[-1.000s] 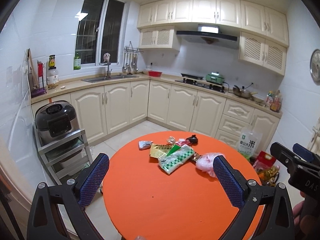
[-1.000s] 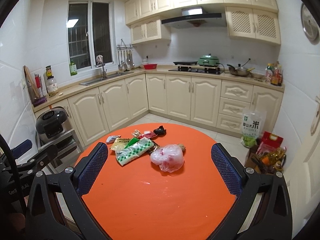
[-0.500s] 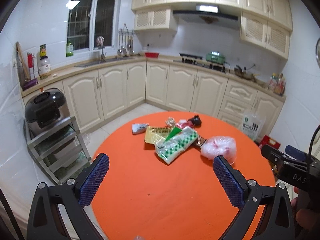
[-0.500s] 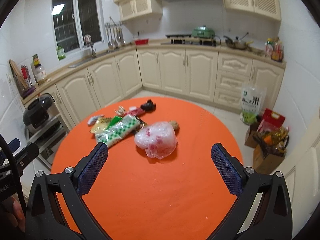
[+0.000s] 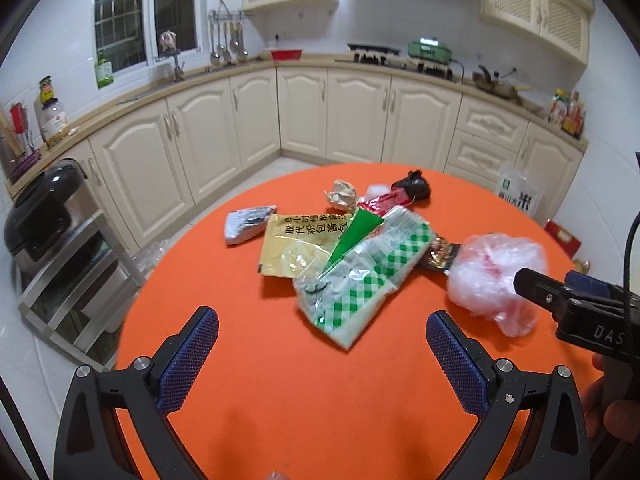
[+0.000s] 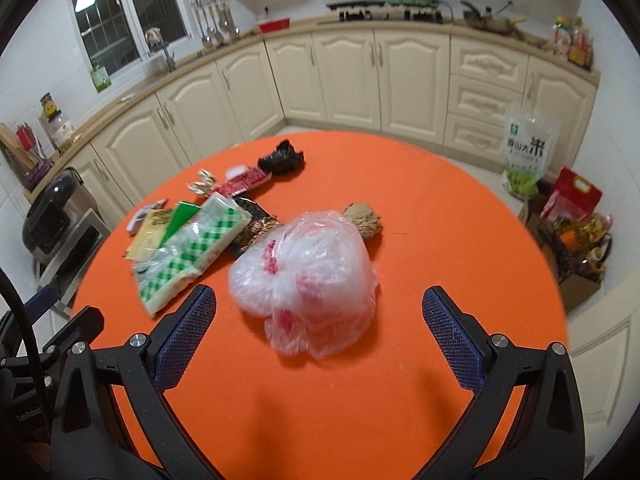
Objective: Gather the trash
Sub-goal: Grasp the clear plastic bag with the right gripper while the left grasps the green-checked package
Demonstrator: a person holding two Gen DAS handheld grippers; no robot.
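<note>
Two claws hover over the round orange desk [image 6: 440, 208], and both stand wide apart with nothing between the blue pads. The right claw [image 6: 320, 326] faces the crumpled clear plastic bag [image 6: 308, 280] with red print, which lies on the desk just in front of its fingertips. The left claw [image 5: 322, 342] faces the green-checked packet [image 5: 360, 276], which lies a little ahead of it.

I think the step in hand is the approach to the first piece of trash. To do it well, the right claw should come low and centred, so the pads close on the bulk of the bag and not only on a loose fold, because thin film slips easily. The left claw should take the checked packet by its near edge; the packet overlaps the yellow sachet [image 5: 296, 244] and a green triangular wrapper [image 5: 356, 232], so a careless grip may drag them.

The right wrist view shows a brownish crumpled ball [image 6: 362, 220] touching the bag on the far side; the left view does not show it. The left view shows better the silver foil packet [image 5: 246, 226], the crumpled paper ball [image 5: 340, 194], the red wrapper [image 5: 384, 202] and the black crumpled bag [image 5: 414, 186]. No bin is visible in either view.
</note>
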